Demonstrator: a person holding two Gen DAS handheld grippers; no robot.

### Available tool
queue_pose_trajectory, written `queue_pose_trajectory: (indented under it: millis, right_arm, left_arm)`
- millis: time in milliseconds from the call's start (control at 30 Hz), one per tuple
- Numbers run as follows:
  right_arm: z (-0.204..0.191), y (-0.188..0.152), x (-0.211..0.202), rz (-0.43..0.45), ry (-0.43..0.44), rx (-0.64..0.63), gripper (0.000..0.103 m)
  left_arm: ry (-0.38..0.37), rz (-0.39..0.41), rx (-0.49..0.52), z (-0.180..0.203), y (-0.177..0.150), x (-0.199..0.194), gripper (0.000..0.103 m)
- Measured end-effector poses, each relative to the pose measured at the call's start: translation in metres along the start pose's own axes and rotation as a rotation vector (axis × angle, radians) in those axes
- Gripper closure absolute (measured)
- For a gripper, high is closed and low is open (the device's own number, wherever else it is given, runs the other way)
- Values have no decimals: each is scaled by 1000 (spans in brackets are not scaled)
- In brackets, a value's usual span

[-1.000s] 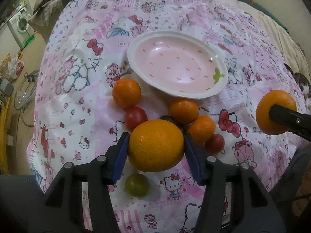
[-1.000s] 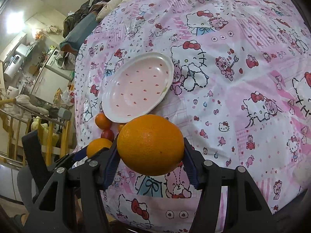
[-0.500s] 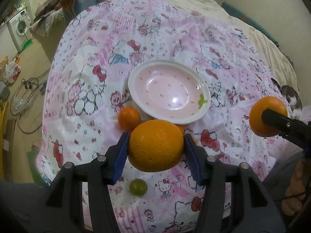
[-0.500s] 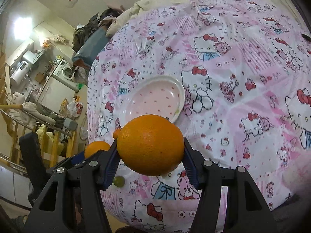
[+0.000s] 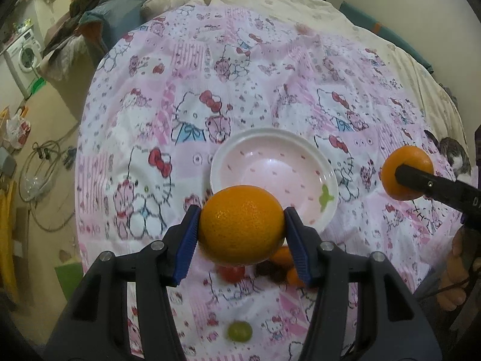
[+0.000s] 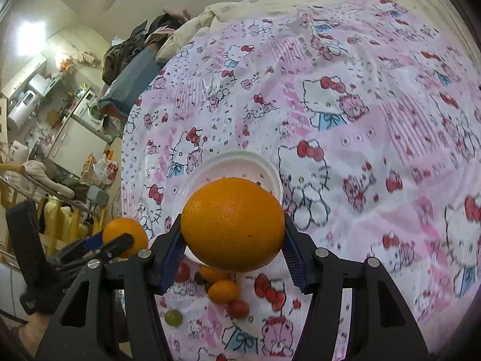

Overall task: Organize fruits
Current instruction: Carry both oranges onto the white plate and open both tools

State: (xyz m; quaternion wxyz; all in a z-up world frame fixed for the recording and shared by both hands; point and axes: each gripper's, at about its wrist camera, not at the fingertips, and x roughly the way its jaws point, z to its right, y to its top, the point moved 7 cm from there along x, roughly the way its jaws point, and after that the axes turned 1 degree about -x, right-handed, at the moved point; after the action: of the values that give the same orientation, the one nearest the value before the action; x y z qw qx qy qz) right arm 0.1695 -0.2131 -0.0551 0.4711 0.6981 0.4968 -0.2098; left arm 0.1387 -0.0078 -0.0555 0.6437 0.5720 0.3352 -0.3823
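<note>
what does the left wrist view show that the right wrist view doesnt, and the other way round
Only the left wrist view shows the plate's green leaf mark and a cat at the right edge.

Only the right wrist view shows the wooden railing on the far left.

Both show the pink plate, the green grape, small oranges and tomatoes near the plate, and each gripper's jaws shut on an orange: the left gripper and the right gripper.

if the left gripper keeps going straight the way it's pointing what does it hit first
Probably the pink plate: the left gripper, shut on an orange, points at its near rim. Depth is unclear, so that is a guess.
</note>
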Motion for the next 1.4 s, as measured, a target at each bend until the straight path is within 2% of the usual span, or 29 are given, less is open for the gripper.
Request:
queue_pose_trajectory:
  millis: [500,600,700,767,867,1100,1400]
  right_arm:
    - [13,31,67,-110,-9,-3,41]
    - [13,34,85,-144,-42,-47,41]
    - [13,35,108,-191,-61,-85,41]
    - [12,33,122,-226,-56,-99,41]
    - [9,29,141,-281,-47,-123,41]
    - [3,10,171,-418,4,-93,41]
    - [9,22,183,-402,33,-21,37]
  left_arm:
    - [-35,-87,28,0,34,58,51]
    - [-23,-84,35,-4,42,68,51]
    - [0,-96,27,-11,45,81,51]
    - [-15,-125,-4,-14,43,86,51]
    - [-21,-145,8,-14,38,92,51]
    - [-8,-156,13,-18,36,93,51]
    - [-1,-159,22,-17,35,97,51]
